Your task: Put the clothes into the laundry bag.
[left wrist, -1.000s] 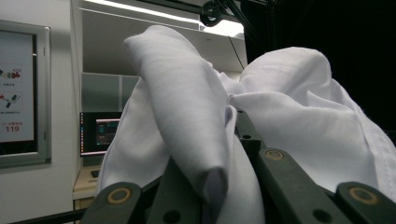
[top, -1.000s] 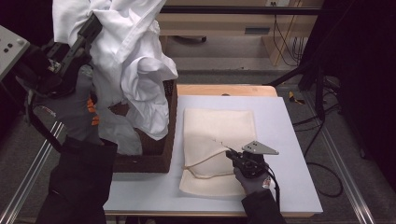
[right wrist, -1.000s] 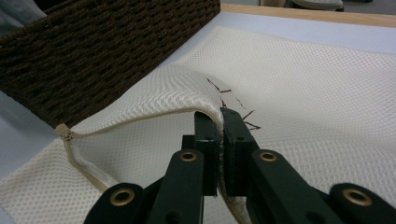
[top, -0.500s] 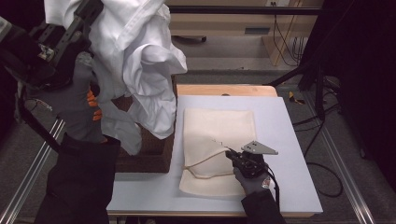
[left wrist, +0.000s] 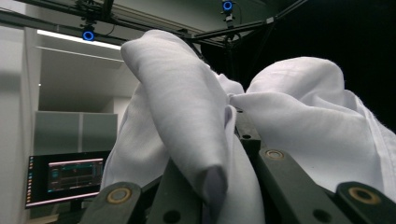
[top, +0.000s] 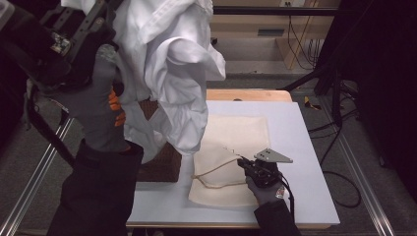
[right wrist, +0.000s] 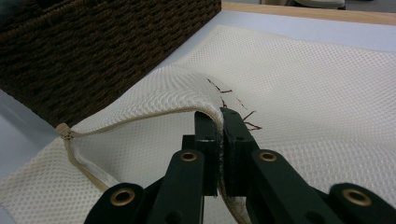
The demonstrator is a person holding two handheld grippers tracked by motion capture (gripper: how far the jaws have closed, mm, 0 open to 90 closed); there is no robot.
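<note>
Snag risk as the white garment hangs over the bag mouth

Garment up high at the left, bunched and dangling from the left gripper, whose fingers are clamped on a thick fold of it. It hangs above the wicker basket at the worktop's left edge, its lowest fold drooping toward the near-left corner of the mesh laundry bag. Danger one: that grip sits on a bulky wad, so cloth could slip free and drop across the basket rim instead of into the bag. Danger two: the trailing folds are wide and the opening is slim; they could smother the mouth or drag it shut.

Over to the right: the right gripper has its fingers closed on the bag's corded rim, lifting it just off the worktop. A tug from the falling cloth could pull that thin edge out.

Hard to judge: the basket's contents sit behind the garment, the garment's top runs off the high view, and how wide the mouth gapes is unclear.
</note>
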